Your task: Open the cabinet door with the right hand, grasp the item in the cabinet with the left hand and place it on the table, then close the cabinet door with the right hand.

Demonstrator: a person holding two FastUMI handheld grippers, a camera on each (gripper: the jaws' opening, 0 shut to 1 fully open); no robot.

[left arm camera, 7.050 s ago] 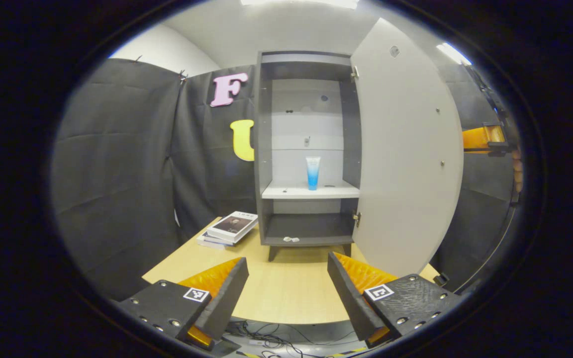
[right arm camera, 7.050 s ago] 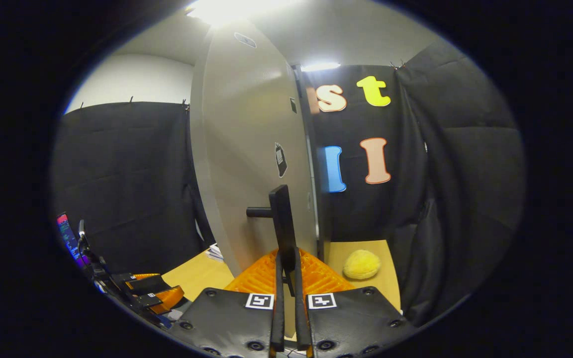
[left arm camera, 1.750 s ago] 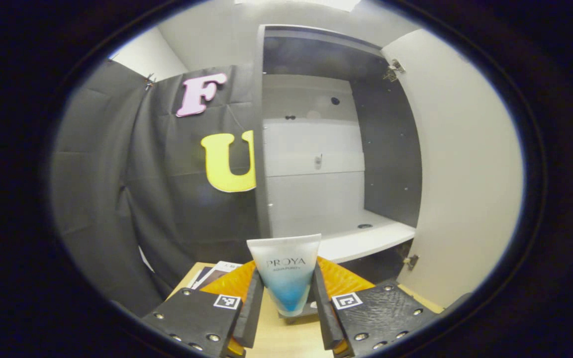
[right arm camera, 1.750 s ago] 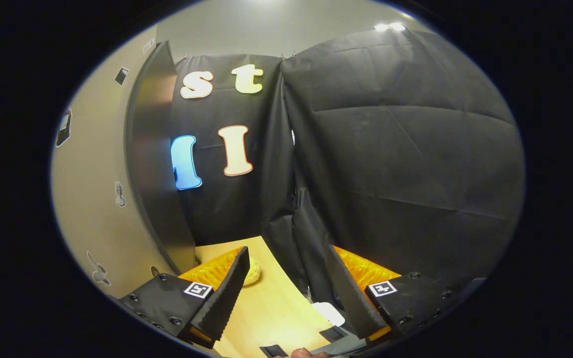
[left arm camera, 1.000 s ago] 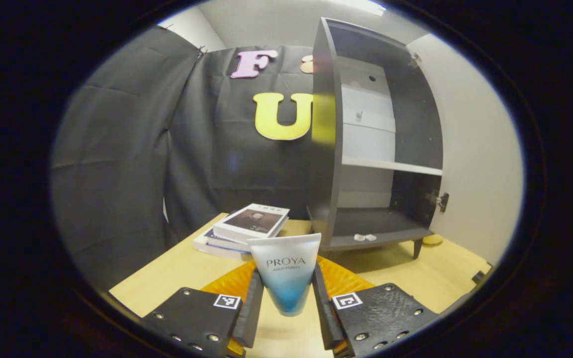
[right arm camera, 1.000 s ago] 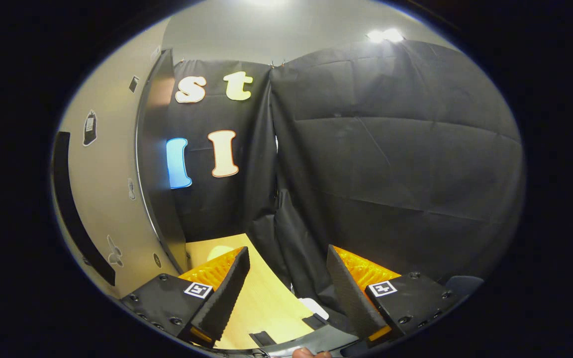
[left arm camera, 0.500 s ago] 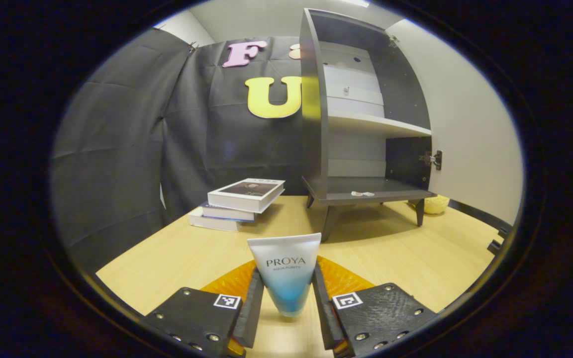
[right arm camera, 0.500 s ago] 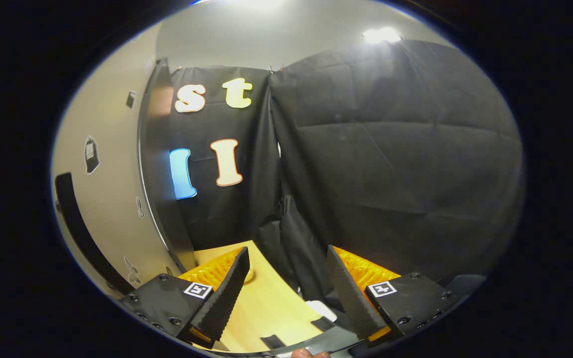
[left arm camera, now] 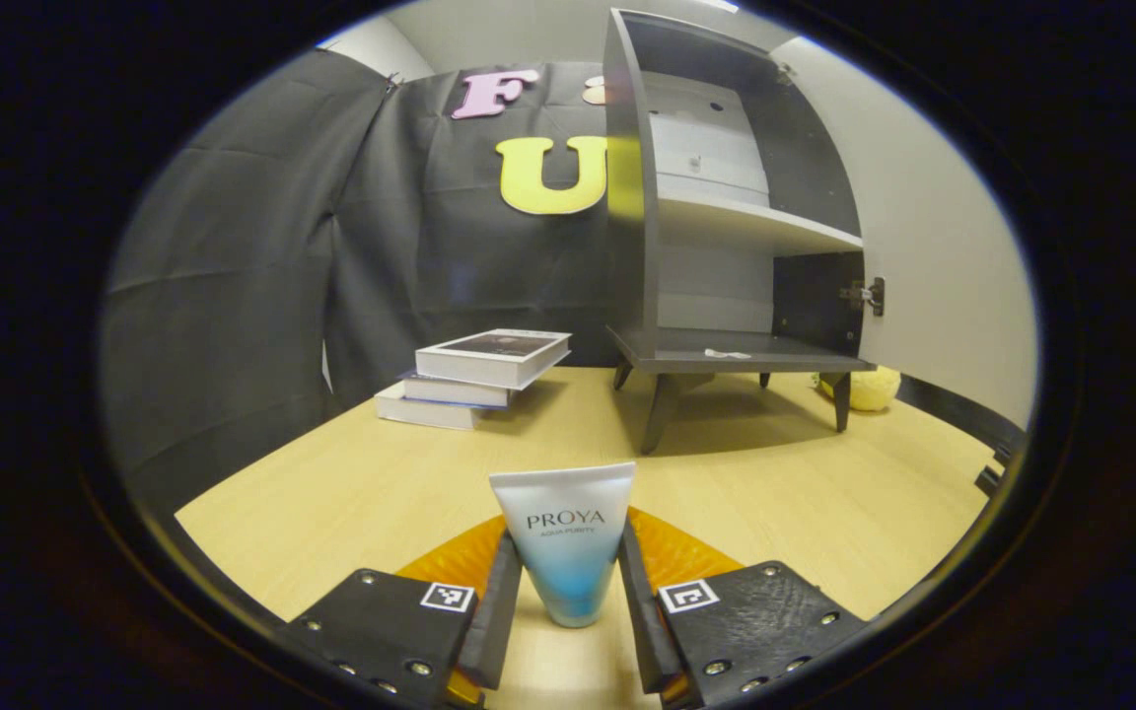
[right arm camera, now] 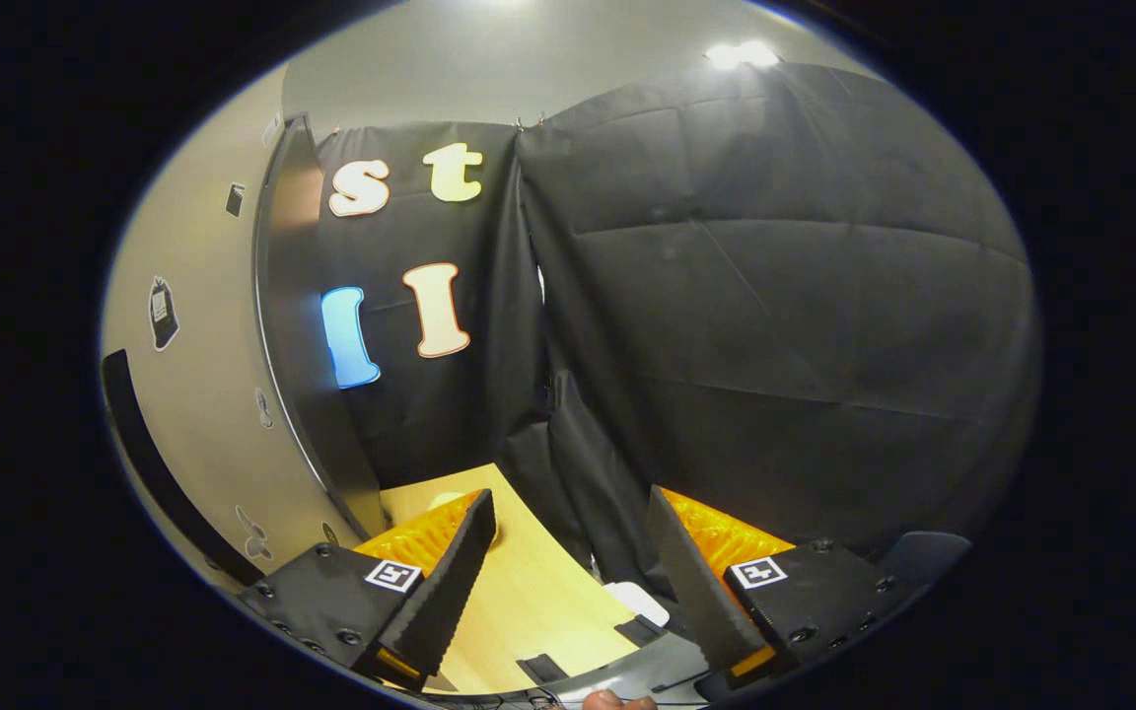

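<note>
A: Down low over the desk (left arm camera: 351, 493), what's the left gripper (left arm camera: 564, 592) got?

B: It's got the tube (left arm camera: 564, 552). Jaws squeeze it on both sides, cap end down. Tube sits just above the desk or maybe touching it, can't tell.

A: So which step is this?

B: Step 2, I think, the putting-down bit. Cabinet (left arm camera: 716, 227) is at the back w/ its door (left arm camera: 933, 237) wide open and its shelves bare, apart from a small white bit on the bottom one.

A: And the right gripper (right arm camera: 568, 582)?

B: Jaws wide apart, nothing in them. It hangs near the desk edge, beside the outside of the door (right arm camera: 203, 375).

A: What's next?

B: Prob. set the tube down flat on its cap, then let go slow so it won't tip. After that the right one needs to push the door shut. Books (left arm camera: 474, 375) and a yellow fuzzy thing (left arm camera: 864, 387) are well away, so no bumps.
</note>
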